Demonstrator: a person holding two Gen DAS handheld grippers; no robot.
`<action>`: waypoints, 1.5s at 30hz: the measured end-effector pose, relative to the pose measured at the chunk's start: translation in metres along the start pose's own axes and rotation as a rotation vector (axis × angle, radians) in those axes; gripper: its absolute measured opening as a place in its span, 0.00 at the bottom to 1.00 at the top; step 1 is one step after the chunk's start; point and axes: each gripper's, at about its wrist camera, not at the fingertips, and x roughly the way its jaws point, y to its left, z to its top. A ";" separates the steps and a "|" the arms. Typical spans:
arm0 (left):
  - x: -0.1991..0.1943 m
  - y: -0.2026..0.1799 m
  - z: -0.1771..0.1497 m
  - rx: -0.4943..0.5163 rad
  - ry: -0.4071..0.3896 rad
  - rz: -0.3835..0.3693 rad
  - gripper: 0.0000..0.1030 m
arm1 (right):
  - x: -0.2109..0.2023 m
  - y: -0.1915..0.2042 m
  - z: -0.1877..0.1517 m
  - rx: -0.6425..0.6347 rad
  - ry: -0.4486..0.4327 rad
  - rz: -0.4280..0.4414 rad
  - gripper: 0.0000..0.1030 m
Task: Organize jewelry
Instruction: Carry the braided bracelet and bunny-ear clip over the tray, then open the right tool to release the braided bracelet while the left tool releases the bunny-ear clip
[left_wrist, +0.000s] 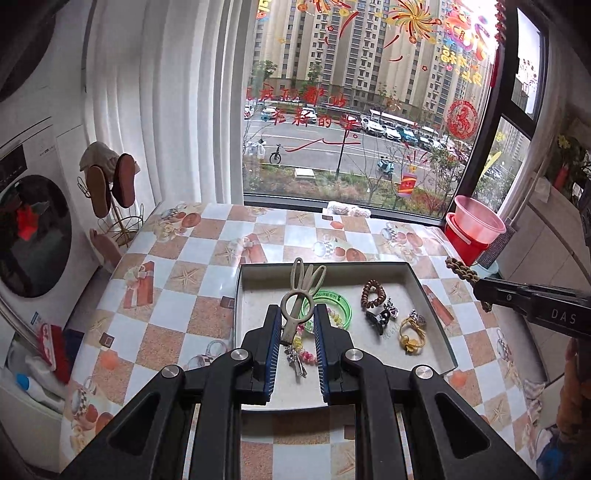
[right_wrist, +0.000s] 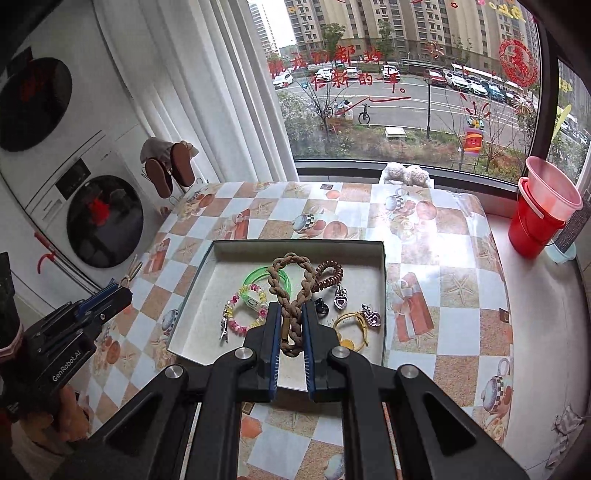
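Left wrist view. Left gripper (left_wrist: 295, 325) nearly closed, pinching a beige clip (left_wrist: 298, 295) by its lower end; long axis running up and away along the fingers, loops fanning out past the tips. Held above the tray (left_wrist: 432, 295), which lies directly below and ahead. Under the tips: green bangle (left_wrist: 341, 304) and bead bracelet (left_wrist: 301, 350). Right of the tips: brown coil tie (left_wrist: 373, 293), black clip (left_wrist: 380, 317), yellow tie (left_wrist: 410, 334). Far right, at the tray's edge: right gripper (left_wrist: 480, 290) with the braid's end (left_wrist: 461, 271) sticking out of it.

Right wrist view. Right gripper (right_wrist: 291, 325) fully closed on a brown braid (right_wrist: 286, 295); long axis along the fingers, top loop standing beyond the tips, tail end between the pads. Tray (right_wrist: 382, 295) straight below and ahead on the checked surface (right_wrist: 443, 258). Left of the tips: bangle (right_wrist: 260, 275) and bead bracelet (right_wrist: 247, 310). Right of the tips: coil tie (right_wrist: 327, 275), heart charm (right_wrist: 340, 297), yellow tie (right_wrist: 351, 325), second heart charm (right_wrist: 371, 315). Lower left, outside the tray's left wall: left gripper (right_wrist: 118, 291).

Judged: both pieces lifted clear of the tray, neither yet sorted. No separate compartment visible, so destination unclear. Left hand nearer the tray's left side, right hand nearer its right.
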 end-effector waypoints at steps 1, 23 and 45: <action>0.007 -0.002 0.000 0.005 0.010 0.003 0.30 | 0.005 0.000 0.001 0.000 0.008 -0.001 0.12; 0.123 -0.037 -0.061 0.112 0.247 0.018 0.30 | 0.126 -0.015 -0.055 -0.002 0.225 -0.013 0.12; 0.131 -0.041 -0.067 0.134 0.211 0.089 0.30 | 0.145 -0.019 -0.060 -0.006 0.205 -0.080 0.16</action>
